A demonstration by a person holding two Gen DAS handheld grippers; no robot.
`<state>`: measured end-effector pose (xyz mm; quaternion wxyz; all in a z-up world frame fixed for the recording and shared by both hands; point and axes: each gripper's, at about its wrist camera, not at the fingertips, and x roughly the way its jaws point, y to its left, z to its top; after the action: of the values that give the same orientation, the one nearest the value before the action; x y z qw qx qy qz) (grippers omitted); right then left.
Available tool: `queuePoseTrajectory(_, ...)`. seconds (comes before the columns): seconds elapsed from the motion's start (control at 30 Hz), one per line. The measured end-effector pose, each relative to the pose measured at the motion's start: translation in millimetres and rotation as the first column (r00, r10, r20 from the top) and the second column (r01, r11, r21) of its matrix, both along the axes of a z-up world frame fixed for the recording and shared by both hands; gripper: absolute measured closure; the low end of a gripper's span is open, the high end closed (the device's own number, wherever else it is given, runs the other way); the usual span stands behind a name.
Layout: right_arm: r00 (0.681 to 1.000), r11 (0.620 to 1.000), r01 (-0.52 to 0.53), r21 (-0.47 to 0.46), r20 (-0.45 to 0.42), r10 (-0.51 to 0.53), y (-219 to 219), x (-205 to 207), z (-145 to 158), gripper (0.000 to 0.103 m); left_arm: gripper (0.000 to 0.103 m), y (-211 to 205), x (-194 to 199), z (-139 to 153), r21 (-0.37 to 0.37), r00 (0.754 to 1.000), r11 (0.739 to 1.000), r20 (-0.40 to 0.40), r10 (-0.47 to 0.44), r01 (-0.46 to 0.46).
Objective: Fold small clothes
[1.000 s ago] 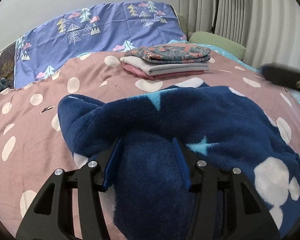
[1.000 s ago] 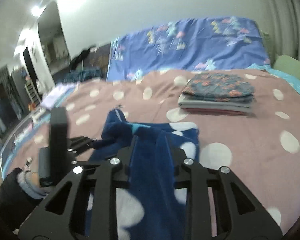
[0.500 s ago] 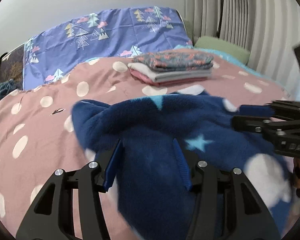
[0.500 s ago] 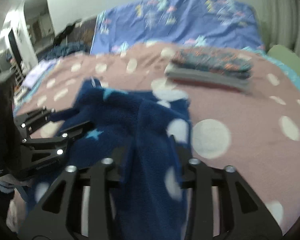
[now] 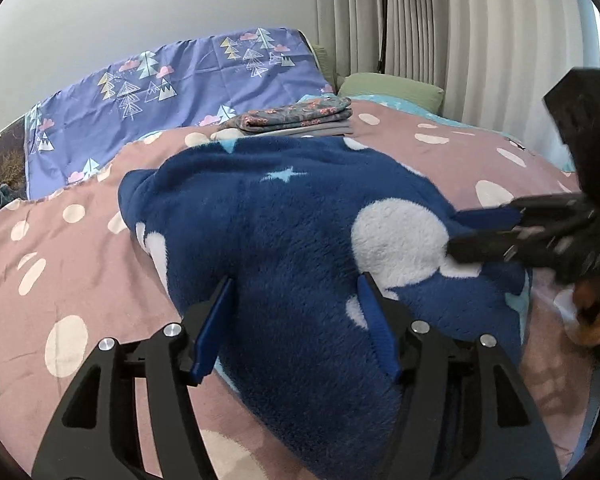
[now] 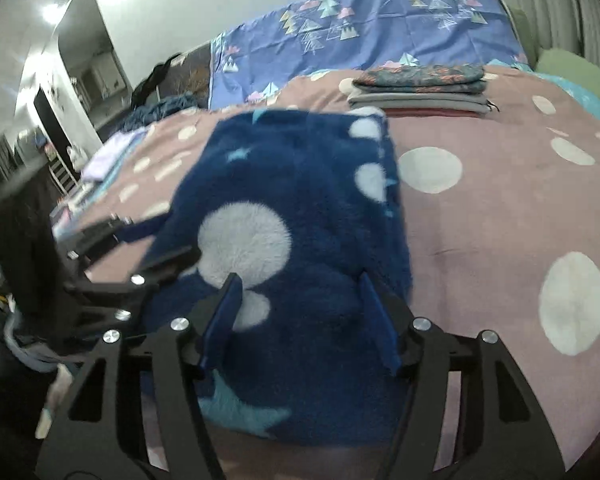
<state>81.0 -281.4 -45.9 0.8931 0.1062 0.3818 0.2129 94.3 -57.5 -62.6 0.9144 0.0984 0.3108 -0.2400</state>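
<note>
Left gripper (image 5: 296, 292), lower centre of the left wrist view: blue-padded fingers (image 5: 214, 324) spread wide, the navy fleece garment (image 5: 284, 220) bulging up between them; whether the pads pinch the fabric cannot be told. Right gripper (image 6: 300, 292), lower centre of the right wrist view: fingers (image 6: 378, 320) likewise apart, with fleece lying between them; grasp cannot be told here either. The garment, navy with white dots and pale blue stars, occupies the middle of both frames, spread on the pink polka-dot bedspread (image 5: 60, 272), its near edge reaching under both tools. Each gripper also appears at the other view's edge, blurred, tips touching the fleece. Upper centre: stack of folded clothes (image 5: 296, 120), floral piece on top, just beyond the garment. Behind it, blue tree-print sheet (image 5: 188, 88); green pillow (image 5: 392, 88) at upper right, beside the curtain (image 5: 460, 40)
</note>
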Motion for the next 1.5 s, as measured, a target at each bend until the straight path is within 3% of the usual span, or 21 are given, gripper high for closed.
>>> queuePoseTrajectory(0.1,0.996,0.996,0.086,0.028,-0.016,-0.085,-24.4,-18.1,2.3,0.034,0.039,5.8,-0.7,0.7,-0.029,1.000,0.999,-0.019,0.016,-0.016)
queuePoseTrajectory(0.23,0.980,0.972,0.143,0.187,-0.168,-0.112,-54.4,-40.9,-19.4,0.033,0.039,2.8,-3.0,0.2,-0.038,1.000,0.999,-0.019,0.025,-0.025)
queuePoseTrajectory(0.33,0.949,0.923,0.201,0.329,-0.298,-0.101,-67.8,-58.7,-34.1,0.022,0.039,2.5,-2.6,0.8,-0.036,0.999,0.999,-0.020,0.025,-0.026)
queuePoseTrajectory(0.47,0.916,0.844,0.194,0.500,-0.400,0.026,-59.3,-65.9,-44.6,0.016,0.039,2.1,-3.7,0.5,-0.041,0.999,0.999,-0.018,0.034,-0.035)
queuePoseTrajectory(0.63,0.880,0.855,0.273,0.442,-0.474,-0.036,-48.8,-54.3,-56.4,0.013,0.039,1.3,-5.0,0.4,-0.037,0.999,0.998,-0.018,0.050,-0.051)
queuePoseTrajectory(0.87,0.843,0.819,0.388,0.423,-0.522,-0.130,-39.9,-42.2,-60.7,0.002,0.039,1.6,-7.2,0.2,-0.036,0.998,0.998,-0.017,0.057,-0.058)
queuePoseTrajectory(1.23,0.763,0.731,0.584,0.354,-0.548,-0.344,-25.1,-19.4,-62.0,0.002,0.039,4.9,-6.1,0.2,-0.064,0.999,0.997,-0.022,0.050,-0.051)
queuePoseTrajectory(1.37,0.772,0.747,0.559,0.361,-0.554,-0.310,-24.1,-20.9,-62.3,0.002,0.039,4.7,-6.6,-0.1,-0.067,0.999,0.996,-0.022,0.050,-0.051)
queuePoseTrajectory(1.5,0.780,0.731,0.550,0.404,-0.560,-0.278,-32.0,-28.9,-66.9,0.002,0.039,5.4,-6.4,-0.6,-0.081,0.999,0.996,-0.023,0.045,-0.047)
